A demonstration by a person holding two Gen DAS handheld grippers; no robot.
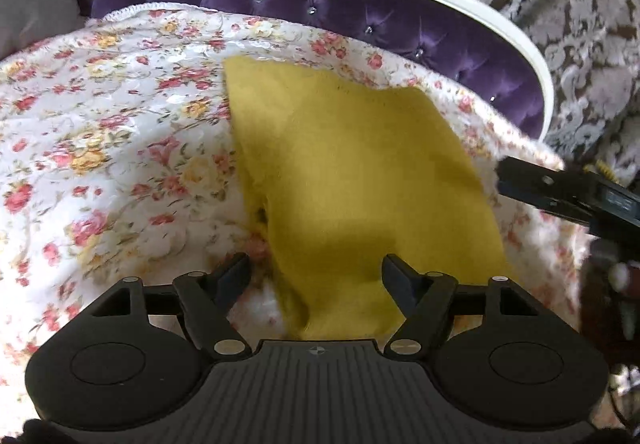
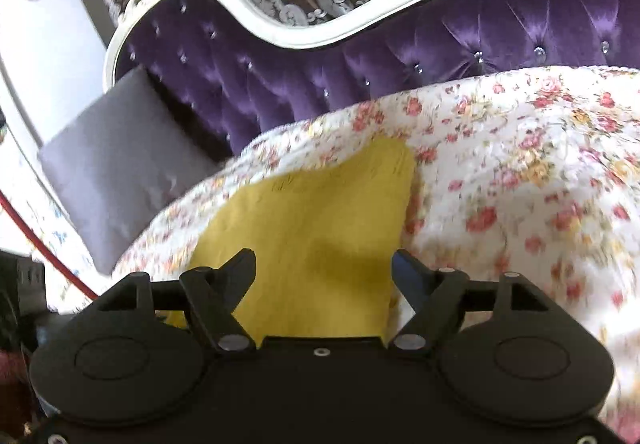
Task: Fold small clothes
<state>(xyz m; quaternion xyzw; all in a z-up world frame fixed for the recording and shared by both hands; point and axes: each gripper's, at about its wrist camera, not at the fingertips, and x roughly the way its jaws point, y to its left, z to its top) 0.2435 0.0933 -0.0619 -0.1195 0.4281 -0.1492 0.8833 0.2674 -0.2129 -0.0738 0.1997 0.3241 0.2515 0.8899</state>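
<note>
The yellow cloth point(image 1: 352, 172) lies flat on the floral bedspread point(image 1: 112, 132), near the purple tufted headboard point(image 1: 304, 4) at the far side. The left tongs point(image 1: 316, 272) stand wide apart over the near edge of the cloth, gripping nothing. The right tongs point(image 2: 324, 268) likewise stand wide, held above the near part of the same cloth point(image 2: 316, 212). In the left wrist view, the right tongs point(image 1: 560, 192) enter from the right edge, beside the cloth's right border. A grey cushion point(image 2: 108, 164) rests against the headboard point(image 2: 360, 56).
</note>
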